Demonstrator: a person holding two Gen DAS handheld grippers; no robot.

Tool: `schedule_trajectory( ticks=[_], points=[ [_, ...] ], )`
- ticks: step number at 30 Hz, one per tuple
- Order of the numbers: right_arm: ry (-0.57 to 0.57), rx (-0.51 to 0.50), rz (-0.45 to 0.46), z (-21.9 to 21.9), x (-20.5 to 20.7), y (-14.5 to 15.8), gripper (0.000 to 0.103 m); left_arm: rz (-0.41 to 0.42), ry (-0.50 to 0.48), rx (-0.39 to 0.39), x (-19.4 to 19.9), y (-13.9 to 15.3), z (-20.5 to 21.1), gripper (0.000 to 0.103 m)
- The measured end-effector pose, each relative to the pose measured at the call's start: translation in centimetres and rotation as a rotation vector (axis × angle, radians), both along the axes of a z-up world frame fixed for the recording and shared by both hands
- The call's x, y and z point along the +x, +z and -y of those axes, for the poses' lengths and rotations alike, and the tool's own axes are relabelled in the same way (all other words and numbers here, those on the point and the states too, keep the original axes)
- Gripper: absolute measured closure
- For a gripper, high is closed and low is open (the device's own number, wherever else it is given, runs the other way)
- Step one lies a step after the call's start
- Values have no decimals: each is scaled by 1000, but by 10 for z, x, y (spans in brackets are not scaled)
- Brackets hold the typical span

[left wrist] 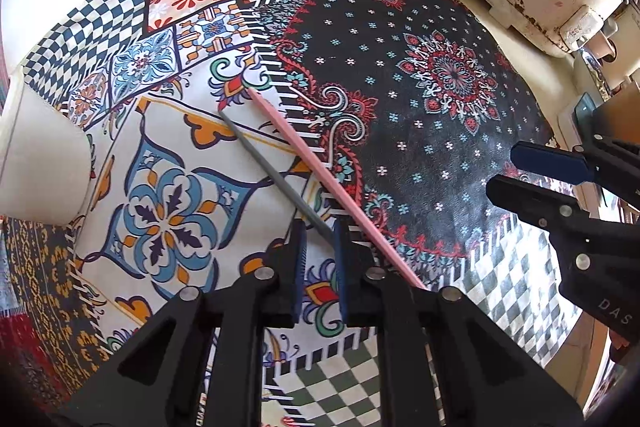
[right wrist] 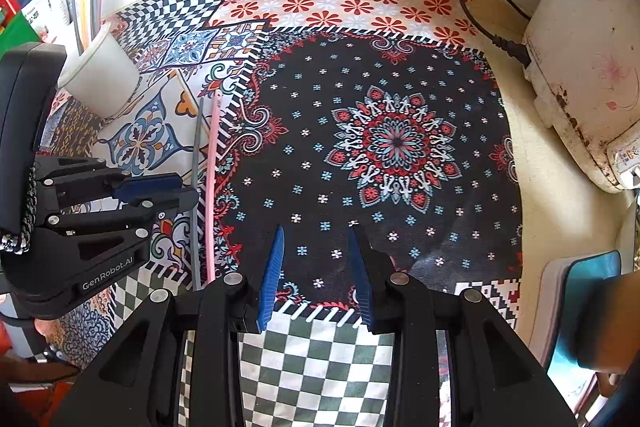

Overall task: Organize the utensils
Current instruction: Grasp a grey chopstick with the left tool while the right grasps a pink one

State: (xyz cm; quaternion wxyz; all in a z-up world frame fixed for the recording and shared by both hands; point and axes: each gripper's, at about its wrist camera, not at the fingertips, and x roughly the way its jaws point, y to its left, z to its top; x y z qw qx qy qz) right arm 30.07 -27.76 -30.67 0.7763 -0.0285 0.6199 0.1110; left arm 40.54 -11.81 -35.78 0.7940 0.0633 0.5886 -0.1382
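Nearest our lens, the left gripper [left wrist: 318, 247] has its blue pads straddling the grey chopstick [left wrist: 276, 171]; whether they already pinch it we cannot tell. The pink chopstick [left wrist: 332, 183] lies just right of it on the patterned cloth [left wrist: 420, 107]. Left of that gripper, the white cup [right wrist: 100, 75] already holds several sticks. Our right gripper [right wrist: 318, 275] hangs open and empty. We judge two pieces remain.

A colourful patchwork-patterned tablecloth [right wrist: 400, 67] covers the table. At its right edge stands a worn white electric cooker [right wrist: 580, 67], a black power cord [right wrist: 480, 23] plugged into its side.
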Motion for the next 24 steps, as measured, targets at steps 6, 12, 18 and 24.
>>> schedule_trajectory(
  ticks=[6,12,18,24],
  points=[
    [38,36,-25,-19,-1,-6,73,18,48,43,3,8,-29,97],
    [94,94,-86,-47,-1,-22,73,-3,104,18,3,12,-65,102],
    [184,32,-75,-68,-7,-29,76,-67,137,-100,-4,20,-90,103],
    [211,-20,-69,-63,-7,-32,93,-87,117,-114,-16,22,-78,97]
  ],
)
